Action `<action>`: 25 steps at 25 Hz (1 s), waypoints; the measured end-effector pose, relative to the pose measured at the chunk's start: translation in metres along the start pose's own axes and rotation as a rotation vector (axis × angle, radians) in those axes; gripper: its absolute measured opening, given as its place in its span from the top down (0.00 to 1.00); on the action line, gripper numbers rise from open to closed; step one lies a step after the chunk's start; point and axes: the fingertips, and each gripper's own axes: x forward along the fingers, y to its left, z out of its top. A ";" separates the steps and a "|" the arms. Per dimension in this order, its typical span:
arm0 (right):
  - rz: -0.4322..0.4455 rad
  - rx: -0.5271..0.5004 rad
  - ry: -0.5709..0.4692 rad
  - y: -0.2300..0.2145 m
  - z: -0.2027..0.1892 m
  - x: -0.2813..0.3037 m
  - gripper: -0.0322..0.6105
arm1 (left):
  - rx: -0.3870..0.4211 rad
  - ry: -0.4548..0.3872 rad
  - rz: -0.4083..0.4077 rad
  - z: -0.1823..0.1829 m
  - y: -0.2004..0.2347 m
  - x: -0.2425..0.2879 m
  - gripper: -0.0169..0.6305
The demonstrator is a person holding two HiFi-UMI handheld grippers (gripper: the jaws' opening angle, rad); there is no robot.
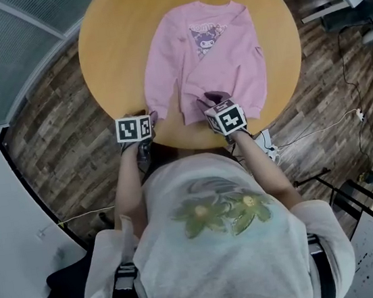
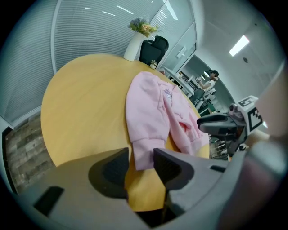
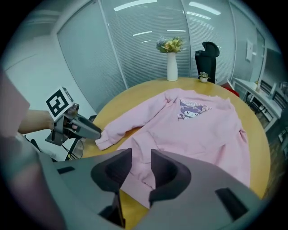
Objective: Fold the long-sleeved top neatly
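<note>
We find wide bare table (image 1: 108,46) to the left of the pink top (image 1: 224,72) — easy passage there. At the far rim a white vase (image 3: 172,66) and a small potted plant (image 3: 204,77) block the way; right of the top, only a narrow strip is free.

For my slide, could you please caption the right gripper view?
Right claw, open, over the pink top on a round table.
</note>
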 end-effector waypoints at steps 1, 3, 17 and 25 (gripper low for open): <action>-0.002 0.006 -0.006 -0.001 0.001 -0.001 0.73 | -0.003 0.008 -0.013 -0.003 -0.002 0.002 0.73; -0.004 0.017 -0.012 -0.001 0.003 -0.002 0.73 | -0.004 0.022 -0.045 -0.007 -0.007 0.006 0.74; -0.011 0.048 -0.076 -0.001 0.014 -0.016 0.74 | -0.147 -0.289 0.063 0.081 0.078 -0.072 0.94; -0.049 0.119 -0.162 -0.017 0.027 -0.035 0.74 | -0.095 -0.605 0.161 0.220 0.121 -0.180 0.94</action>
